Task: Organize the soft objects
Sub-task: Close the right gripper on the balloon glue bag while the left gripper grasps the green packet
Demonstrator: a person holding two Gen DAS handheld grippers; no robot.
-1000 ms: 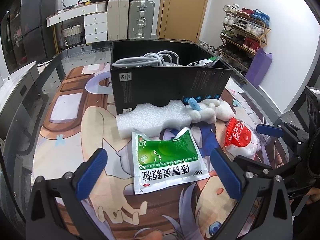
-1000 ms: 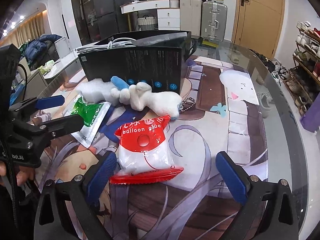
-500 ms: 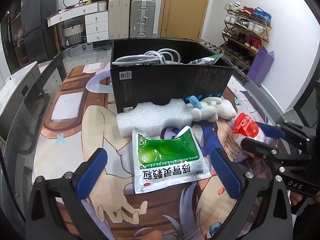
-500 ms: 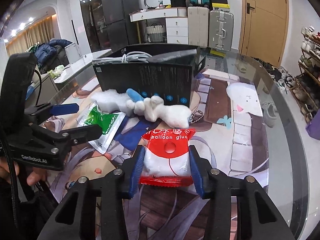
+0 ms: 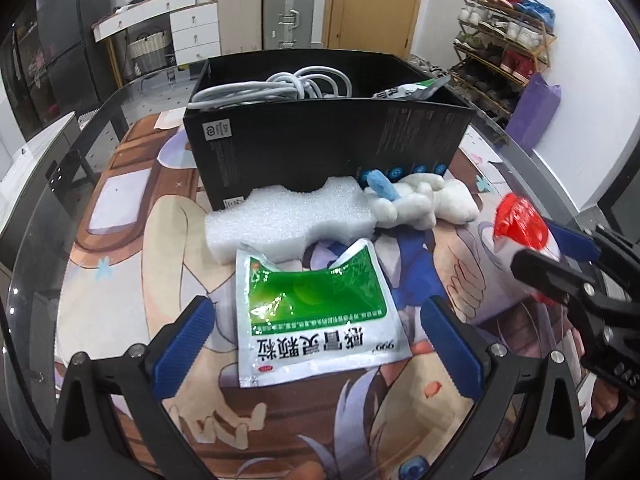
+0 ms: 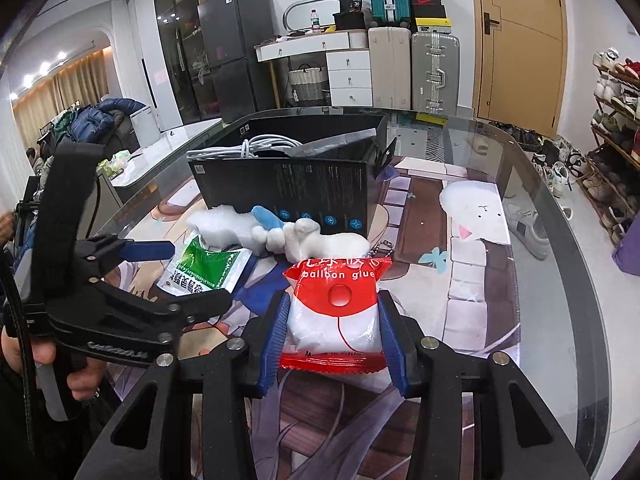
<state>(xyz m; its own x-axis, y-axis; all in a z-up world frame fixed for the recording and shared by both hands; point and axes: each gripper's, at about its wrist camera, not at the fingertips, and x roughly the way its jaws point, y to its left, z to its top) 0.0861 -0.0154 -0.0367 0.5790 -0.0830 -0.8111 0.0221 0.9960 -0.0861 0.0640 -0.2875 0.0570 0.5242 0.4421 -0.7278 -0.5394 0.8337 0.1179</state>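
- The right tool (image 6: 334, 320) holds the red-and-white balloon glue packet (image 6: 338, 304), its blue pads pressed against the packet's two long sides. The packet's long axis runs straight ahead along the fingers, red header end foremost, and it looks lifted just off the counter (image 6: 540, 280).
- The left tool (image 5: 316, 344) stands wide and holds nothing. The green medicine sachet (image 5: 316, 304) lies flat on the counter between and just ahead of its fingers, printed end nearest.
- Just beyond the sachet sits the white foam block (image 5: 292, 220), its long axis across the view, with the white plush toy (image 5: 424, 200) at its right end. Both rest against the near wall of the black box.
- The black box (image 6: 288, 184) is farthest, open at the top, with white cable (image 6: 266, 146) coiled inside. From the right tool it lies ahead and slightly left, past the plush toy.
- My judgement: the move turns on that line. The packet must go up and forward over the toy and the near wall to drop in. The right hand already carries it, and the left hand is nearer the sachet.
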